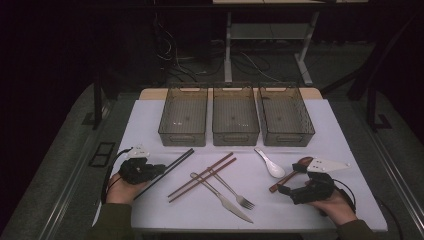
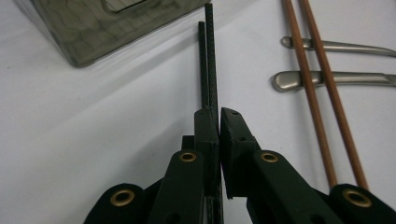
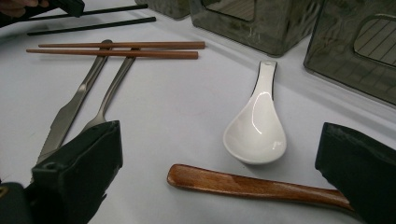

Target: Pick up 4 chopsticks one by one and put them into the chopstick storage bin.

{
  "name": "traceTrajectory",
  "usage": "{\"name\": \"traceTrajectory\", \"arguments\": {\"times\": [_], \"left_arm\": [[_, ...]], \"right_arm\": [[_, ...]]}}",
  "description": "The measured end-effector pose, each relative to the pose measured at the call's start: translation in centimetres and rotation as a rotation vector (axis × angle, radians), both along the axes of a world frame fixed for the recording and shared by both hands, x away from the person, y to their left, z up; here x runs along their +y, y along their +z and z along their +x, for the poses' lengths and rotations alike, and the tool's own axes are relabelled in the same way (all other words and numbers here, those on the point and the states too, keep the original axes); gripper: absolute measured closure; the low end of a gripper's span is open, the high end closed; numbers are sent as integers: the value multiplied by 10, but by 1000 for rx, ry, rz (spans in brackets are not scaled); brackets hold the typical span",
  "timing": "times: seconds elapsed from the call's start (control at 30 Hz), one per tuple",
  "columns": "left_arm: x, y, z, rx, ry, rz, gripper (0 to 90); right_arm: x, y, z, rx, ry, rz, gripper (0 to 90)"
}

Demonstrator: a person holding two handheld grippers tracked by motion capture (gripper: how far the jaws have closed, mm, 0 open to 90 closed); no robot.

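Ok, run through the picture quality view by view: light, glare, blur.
High view: the white table is lit, the room behind it nearly black, and the picture is soft. Left gripper view: the black chopsticks between the shut jaws look sharp, with soft shadows under the brown chopsticks. Right gripper view: bright glare on the white spoon; the near jaws are blurred.

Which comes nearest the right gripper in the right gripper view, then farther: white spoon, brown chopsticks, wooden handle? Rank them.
1. wooden handle, between the open jaws, at the bottom.
2. white spoon, just beyond it, centre.
3. brown chopsticks, far upper left.
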State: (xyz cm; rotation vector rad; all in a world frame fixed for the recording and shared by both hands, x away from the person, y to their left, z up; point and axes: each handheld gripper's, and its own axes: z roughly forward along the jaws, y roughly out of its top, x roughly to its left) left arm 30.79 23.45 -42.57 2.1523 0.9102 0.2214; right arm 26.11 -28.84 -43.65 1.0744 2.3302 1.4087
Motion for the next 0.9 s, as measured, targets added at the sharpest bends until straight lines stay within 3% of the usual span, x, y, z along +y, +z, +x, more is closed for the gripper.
{"name": "traceTrajectory", "arguments": {"times": [0.17, 0.9], "left_arm": [[-6, 5, -2, -12, -30, 3, 850], [-23, 20, 1, -37, -65, -45, 850]], "right_arm": [[0, 0, 0, 1, 1, -2, 5], [0, 0, 0, 0, 2, 0, 5]]}}
